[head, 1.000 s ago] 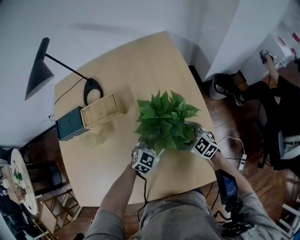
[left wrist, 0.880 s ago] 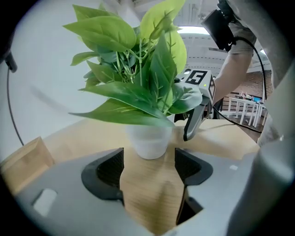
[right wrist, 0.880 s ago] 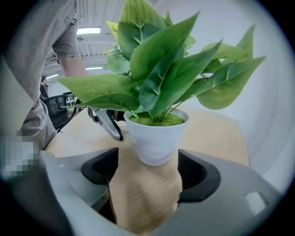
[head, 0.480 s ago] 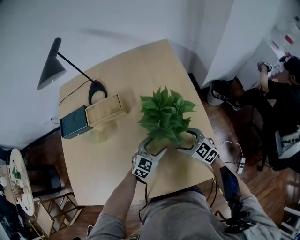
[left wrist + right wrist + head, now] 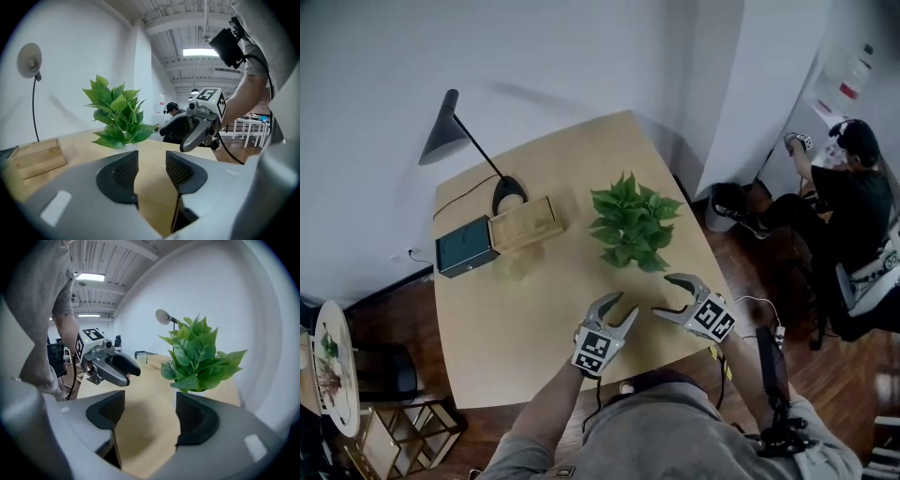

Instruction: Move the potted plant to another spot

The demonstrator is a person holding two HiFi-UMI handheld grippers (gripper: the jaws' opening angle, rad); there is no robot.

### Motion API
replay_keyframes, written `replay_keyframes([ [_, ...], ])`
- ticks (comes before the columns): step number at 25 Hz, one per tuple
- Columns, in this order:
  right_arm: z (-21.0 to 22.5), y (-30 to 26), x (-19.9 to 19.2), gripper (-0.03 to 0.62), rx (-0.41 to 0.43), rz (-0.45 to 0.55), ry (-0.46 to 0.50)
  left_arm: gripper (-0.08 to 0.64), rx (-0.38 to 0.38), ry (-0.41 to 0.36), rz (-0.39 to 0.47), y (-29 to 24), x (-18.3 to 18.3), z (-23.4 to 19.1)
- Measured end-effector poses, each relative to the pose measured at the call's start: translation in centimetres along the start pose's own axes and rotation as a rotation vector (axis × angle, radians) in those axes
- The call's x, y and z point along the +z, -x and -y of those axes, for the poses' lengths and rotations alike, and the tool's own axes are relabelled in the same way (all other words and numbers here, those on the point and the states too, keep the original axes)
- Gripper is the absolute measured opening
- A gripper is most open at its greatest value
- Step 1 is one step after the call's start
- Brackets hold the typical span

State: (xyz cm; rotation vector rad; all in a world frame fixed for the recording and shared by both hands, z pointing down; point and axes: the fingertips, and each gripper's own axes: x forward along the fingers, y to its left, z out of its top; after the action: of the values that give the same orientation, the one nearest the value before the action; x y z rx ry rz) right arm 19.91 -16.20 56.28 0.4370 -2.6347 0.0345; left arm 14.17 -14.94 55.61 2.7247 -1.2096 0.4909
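Observation:
The potted plant, bushy and green, stands alone on the light wooden table toward its right side. Leaves hide the pot in the head view. Both grippers hover near the table's front edge, apart from the plant. My left gripper has its jaws closing with nothing between them. My right gripper is wider, its jaws also closing on nothing. In the left gripper view the plant is ahead on the left and the right gripper to the right. In the right gripper view the plant stands ahead on the right.
A black desk lamp stands at the table's back left. A wooden box, a dark green box and a pale cup sit left of the plant. A person sits at the far right.
Both grippers let go of the plant's pot and pulled back toward the table's front edge, rising. The plant stays standing where it was set. The left jaws have narrowed.

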Motion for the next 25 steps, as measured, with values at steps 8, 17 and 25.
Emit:
replay_keyframes([
  [8, -6.0, 2.1, 3.6, 0.193, -0.017, 0.072, -0.002, 0.009, 0.051, 0.033, 0.075, 5.9, 2.2, 2.1],
  [17, -11.7, 4.7, 5.5, 0.006, -0.022, 0.134, 0.005, 0.002, 0.044, 0.023, 0.143, 10.6, 4.3, 6.1],
  [25, -13.8, 7.0, 6.9, 0.006, 0.030, 0.183, 0.024, 0.002, 0.099, 0.050, 0.185, 11.9, 5.1, 7.7],
])
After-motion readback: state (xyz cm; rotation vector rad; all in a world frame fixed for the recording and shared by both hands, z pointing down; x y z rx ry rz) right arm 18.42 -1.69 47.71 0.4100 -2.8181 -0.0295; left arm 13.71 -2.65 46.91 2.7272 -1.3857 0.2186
